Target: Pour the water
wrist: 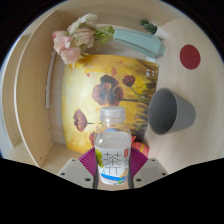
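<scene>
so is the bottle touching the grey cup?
Apart. The gripper view shows the bottle between the gripper fingers, with a strip of the painted mat between it and the grey cup.

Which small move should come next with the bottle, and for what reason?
Probably carry the bottle toward the grey cup and begin to tilt it. The claw appears shut on the bottle, which stands upright and looks uncapped, with the fingers pressing at its label. The cup lies ahead, on the right of the bottle, its open mouth facing the camera, ready to receive water.
</scene>
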Demonstrator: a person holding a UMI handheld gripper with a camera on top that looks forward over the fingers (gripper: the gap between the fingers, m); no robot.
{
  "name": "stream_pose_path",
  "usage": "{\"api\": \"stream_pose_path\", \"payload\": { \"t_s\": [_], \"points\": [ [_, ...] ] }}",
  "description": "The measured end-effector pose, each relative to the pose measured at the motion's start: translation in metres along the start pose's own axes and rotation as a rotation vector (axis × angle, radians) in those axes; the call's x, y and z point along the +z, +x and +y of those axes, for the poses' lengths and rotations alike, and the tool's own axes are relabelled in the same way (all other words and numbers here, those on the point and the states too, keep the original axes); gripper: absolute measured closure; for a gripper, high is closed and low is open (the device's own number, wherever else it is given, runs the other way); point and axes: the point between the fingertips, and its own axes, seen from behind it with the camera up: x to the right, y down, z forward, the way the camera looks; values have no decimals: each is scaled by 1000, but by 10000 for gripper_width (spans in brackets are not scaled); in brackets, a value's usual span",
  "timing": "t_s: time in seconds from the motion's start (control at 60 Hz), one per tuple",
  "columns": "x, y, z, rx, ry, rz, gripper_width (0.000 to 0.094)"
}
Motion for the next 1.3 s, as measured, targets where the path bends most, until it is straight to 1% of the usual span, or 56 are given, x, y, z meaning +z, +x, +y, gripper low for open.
{"api": "stream_pose_path", "payload": {
  "t_s": [0.083, 0.233, 0.283, 0.35, 0.4, 0.467, 0.583, 0.617, 0.733, 0.8, 0.883, 0.95, 1.017, 1.067, 1.15, 1.3],
  "points": [
    [1, 9, -2, 173, -10, 9, 535],
    [-3, 6, -24, 437, 58, -34, 532],
    [-2, 9, -29, 530, 77, -31, 531],
    [1, 9, -32, 644, 87, -34, 531],
    [3, 10, -31, 719, 76, -31, 534],
    [8, 12, -28, 795, 62, -17, 533],
    [7, 14, -37, 856, 100, -28, 532],
    [6, 11, -37, 832, 96, -31, 535],
    [-1, -5, -39, 584, 82, -6, 534],
    [-9, -17, -58, 274, 134, 27, 533],
    [-26, -45, -87, -46, 200, 35, 531],
    [-41, -78, -109, -242, 260, -7, 532],
    [-53, -106, -120, -430, 303, -52, 531],
    [-62, -119, -128, -573, 288, -40, 530],
    [-69, -123, -139, -821, 273, -3, 531],
    [-76, -97, -184, -1238, 264, 150, 532]
  ]
}}
